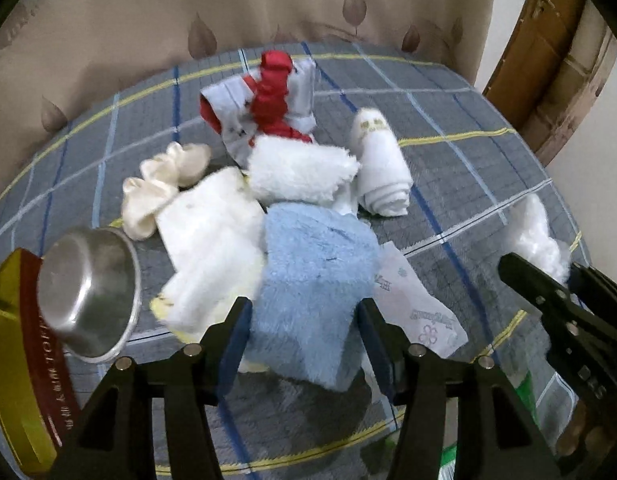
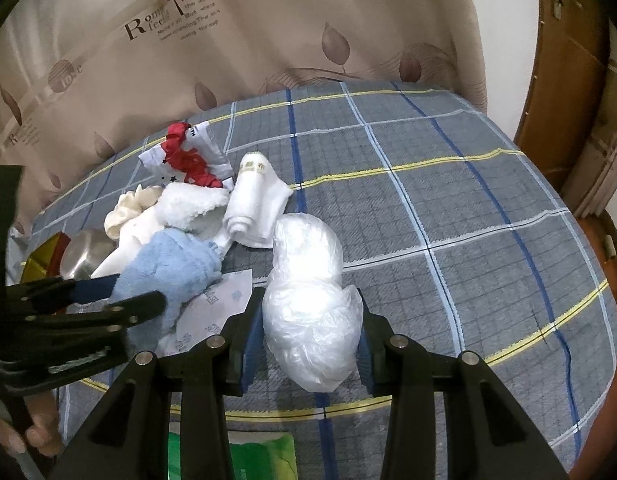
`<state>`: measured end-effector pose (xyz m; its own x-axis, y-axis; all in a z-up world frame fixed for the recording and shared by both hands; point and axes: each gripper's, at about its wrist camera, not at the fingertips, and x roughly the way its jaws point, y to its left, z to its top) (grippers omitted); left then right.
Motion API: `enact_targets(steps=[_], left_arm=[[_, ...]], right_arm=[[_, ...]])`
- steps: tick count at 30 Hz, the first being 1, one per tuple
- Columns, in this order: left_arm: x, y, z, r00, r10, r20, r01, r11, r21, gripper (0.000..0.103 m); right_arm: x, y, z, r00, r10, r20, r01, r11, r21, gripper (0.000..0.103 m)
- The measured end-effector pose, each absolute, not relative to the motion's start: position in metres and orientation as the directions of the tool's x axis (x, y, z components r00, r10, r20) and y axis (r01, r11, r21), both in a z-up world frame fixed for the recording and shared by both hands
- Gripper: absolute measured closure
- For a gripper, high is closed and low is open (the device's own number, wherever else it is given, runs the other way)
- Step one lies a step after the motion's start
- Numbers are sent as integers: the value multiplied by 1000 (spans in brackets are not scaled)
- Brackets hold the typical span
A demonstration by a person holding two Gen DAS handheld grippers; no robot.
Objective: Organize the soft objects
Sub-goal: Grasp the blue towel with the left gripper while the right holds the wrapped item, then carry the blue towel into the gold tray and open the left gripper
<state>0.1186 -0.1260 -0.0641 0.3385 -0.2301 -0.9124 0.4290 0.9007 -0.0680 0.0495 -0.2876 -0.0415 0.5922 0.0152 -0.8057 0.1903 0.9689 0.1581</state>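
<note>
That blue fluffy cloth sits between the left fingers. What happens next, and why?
Probably the left gripper closes. The blue cloth lies between its fingers, which look not yet pressed in. The right gripper already holds the plastic bag, so the cloth seems next to lift.

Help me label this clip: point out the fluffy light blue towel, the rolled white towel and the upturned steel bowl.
fluffy light blue towel [image 1: 312,276], left wrist view, middle of its upper face.
rolled white towel [image 1: 382,168], left wrist view, middle of the roll.
upturned steel bowl [image 1: 84,280], left wrist view, its rounded side.
</note>
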Motion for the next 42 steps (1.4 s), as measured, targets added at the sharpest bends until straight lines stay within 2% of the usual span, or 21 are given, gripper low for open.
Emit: enact_targets(steps=[5, 9, 10, 11, 13, 17, 33, 42], left_arm=[[119, -131, -70, 344, -204, -917, 420, 906, -44, 43], [116, -129, -70, 340, -243, -909, 427, 900, -81, 44], [116, -128, -70, 332, -254, -909, 428, 899, -95, 48], [116, -127, -71, 328, -257, -909, 429, 898, -99, 62], [116, -125, -72, 307, -271, -912, 435, 893, -119, 72], [113, -122, -69, 305, -297, -905, 437, 888, -145, 80], [92, -101, -26, 353, -332, -875, 459, 876, -147, 80], [84, -61, 6, 407, -329, -852, 417, 897, -147, 80]], right_arm=[[51, -285, -46, 583, 32, -812, 181, 969, 168, 66], [50, -283, -45, 587, 42, -808, 170, 970, 174, 66], [50, -283, -44, 589, 43, -807, 168, 970, 175, 66], [50, -283, -44, 591, 43, -805, 168, 970, 176, 66], [49, -283, -43, 593, 44, -804, 168, 970, 177, 66], [49, -283, -43, 595, 47, -802, 165, 970, 179, 66], [47, -283, -42, 602, 55, -796, 161, 969, 188, 66], [47, -283, -42, 605, 53, -795, 160, 969, 186, 66]])
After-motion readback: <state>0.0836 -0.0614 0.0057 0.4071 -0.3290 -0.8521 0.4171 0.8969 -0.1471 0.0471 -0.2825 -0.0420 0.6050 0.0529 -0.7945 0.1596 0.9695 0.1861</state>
